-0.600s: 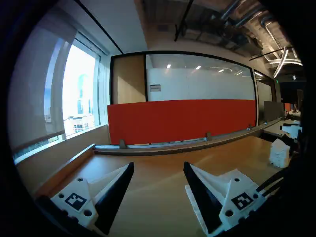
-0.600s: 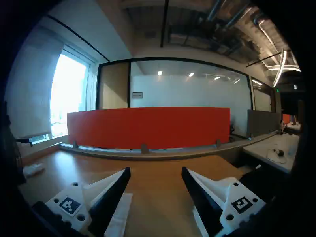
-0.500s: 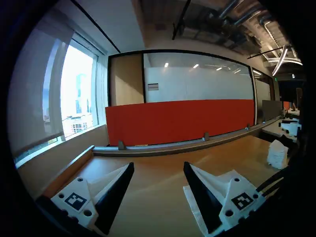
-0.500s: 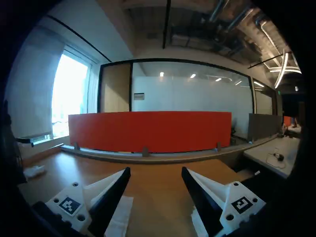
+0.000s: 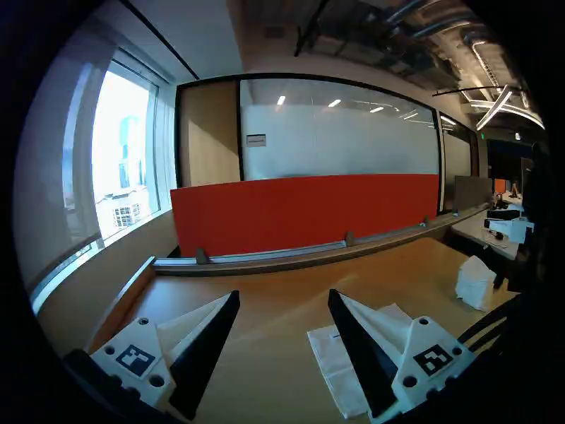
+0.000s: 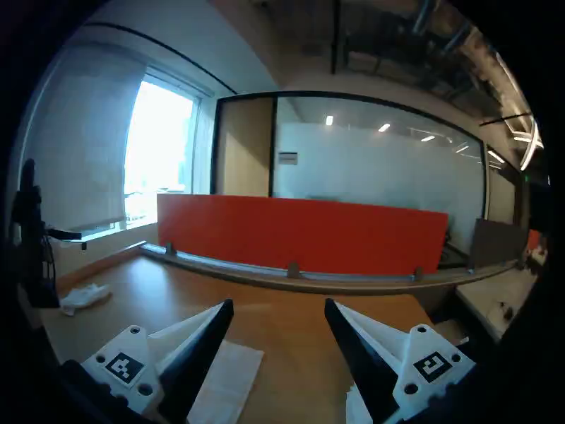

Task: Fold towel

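Left gripper view: set low, close over the counter [image 5: 282, 332], facing forward between own fingers [image 5: 208, 346] toward the red screen [image 5: 304, 212] along the far edge, window [image 5: 120, 169] off to the left. Right gripper view: likewise low and close, facing the same screen [image 6: 304, 233], window [image 6: 159, 155] and counter [image 6: 282, 332].

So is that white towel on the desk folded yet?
Not visibly: the towel lies flat on the desk, partly hidden, no fold showing.
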